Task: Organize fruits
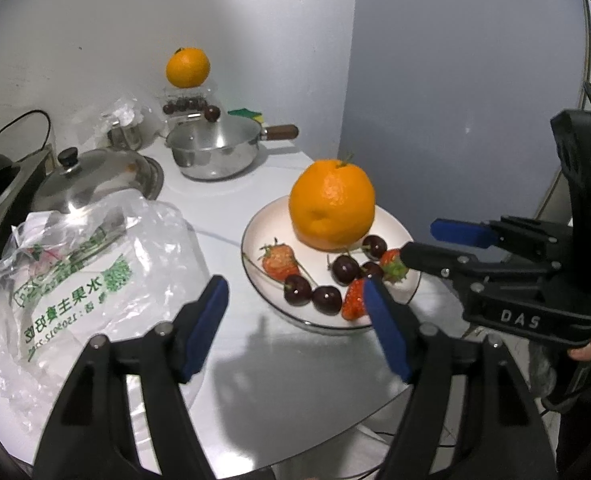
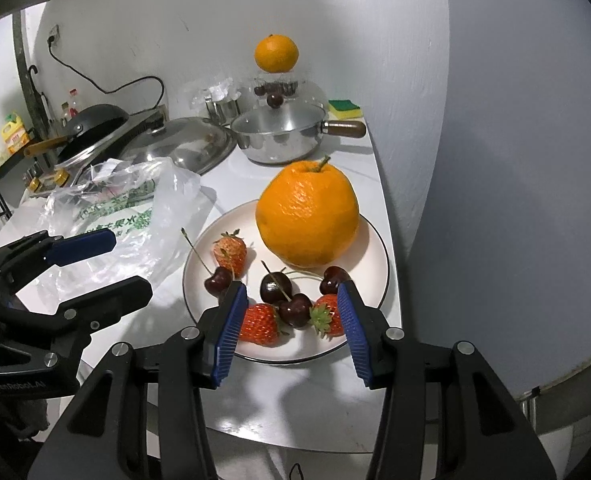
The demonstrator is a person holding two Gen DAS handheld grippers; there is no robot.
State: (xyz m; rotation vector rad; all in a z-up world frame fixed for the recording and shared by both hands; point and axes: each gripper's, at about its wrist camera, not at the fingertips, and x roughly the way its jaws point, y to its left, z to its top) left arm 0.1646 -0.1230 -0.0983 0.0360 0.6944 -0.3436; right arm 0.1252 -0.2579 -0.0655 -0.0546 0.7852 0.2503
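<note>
- The right gripper (image 2: 291,320) is spread wide and empty, fingers flanking the plate's (image 2: 379,256) near rim; a strawberry (image 2: 260,324) and cherry (image 2: 295,309) lie between them, straight ahead.
- The left gripper (image 1: 295,324), also released, hangs left of the plate, toward the plastic bag (image 1: 87,276); it looks less well placed.
- A large orange (image 2: 307,216) sits on the plate's far side.
- A second orange (image 2: 276,53) tops a container beyond the plate, on the bench (image 2: 295,392).
</note>
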